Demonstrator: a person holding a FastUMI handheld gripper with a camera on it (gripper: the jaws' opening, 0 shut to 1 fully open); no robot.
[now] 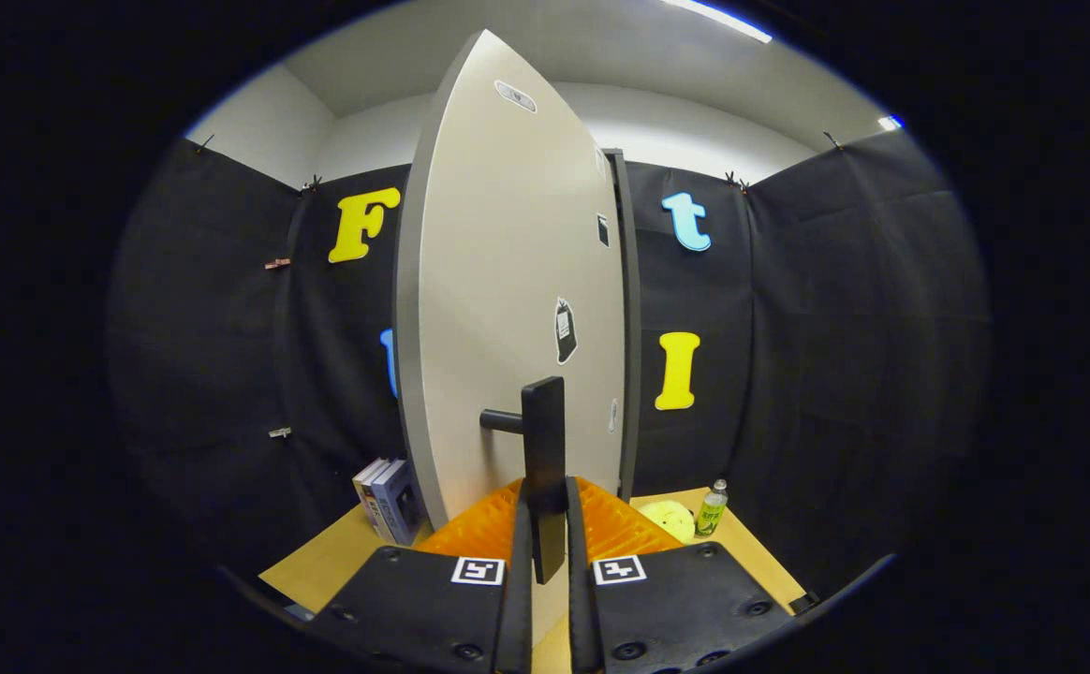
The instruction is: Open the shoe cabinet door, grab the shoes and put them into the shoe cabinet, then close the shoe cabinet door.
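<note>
Between your fingers, the hand-held gripper (546,552) is nearly closed, clamped on the door handle (543,449) of the shoe cabinet door (508,309), which stands ajar just ahead. You seem to be on a door step; whether opening or closing, I cannot tell, so swing steadily along the hinge arc without losing grip.

One cabinet door (508,309), one dark handle (543,449) on it. One gripper (545,524), two jaws closed on handle. Two books (388,501). One bottle (711,510). One yellow round object (667,517). One counter (320,562).
</note>
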